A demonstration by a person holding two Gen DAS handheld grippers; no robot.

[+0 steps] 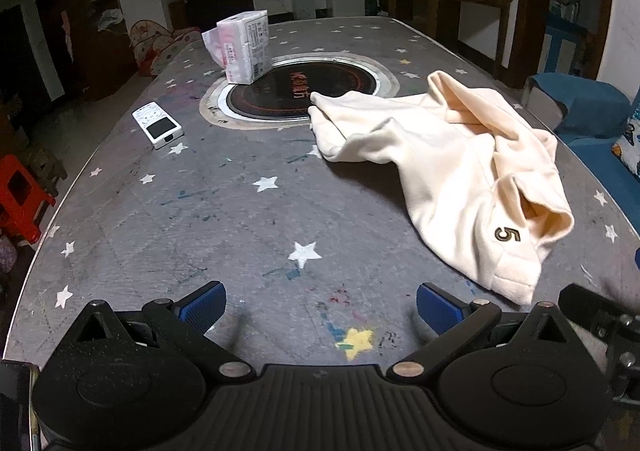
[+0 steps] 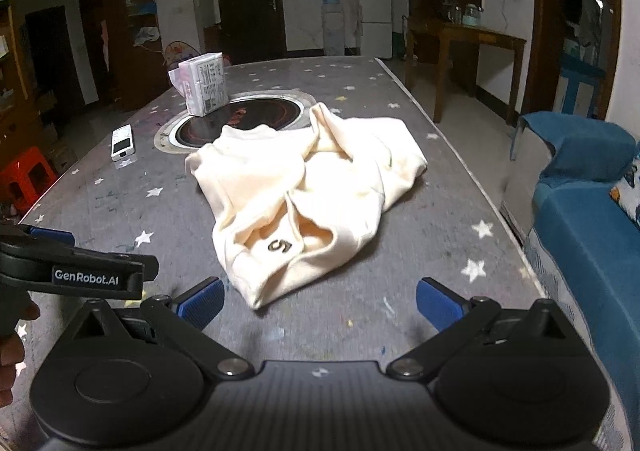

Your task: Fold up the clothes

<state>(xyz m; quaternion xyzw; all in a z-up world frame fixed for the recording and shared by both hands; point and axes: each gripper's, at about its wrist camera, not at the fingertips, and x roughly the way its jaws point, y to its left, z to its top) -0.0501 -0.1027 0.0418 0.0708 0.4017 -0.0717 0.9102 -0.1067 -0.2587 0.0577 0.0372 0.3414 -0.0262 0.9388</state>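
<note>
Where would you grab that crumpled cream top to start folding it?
Probably the ribbed hem corner nearest the claws, just below the "5" patch on the cream top. It lies flat and thin at the cloth's near edge, so the open right claw could come in low from the near side and pinch it.

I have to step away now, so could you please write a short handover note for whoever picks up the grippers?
Left gripper: open, empty, low over the star-print table cover.
Right gripper: open, empty, just short of the garment's near hem.
Cream garment with a "5" patch: lies crumpled on the table, far end reaching the round inset cooktop.
Tissue pack and white remote sit clear of it.
Done: nothing folded.
Left: spread flat, then fold.
</note>
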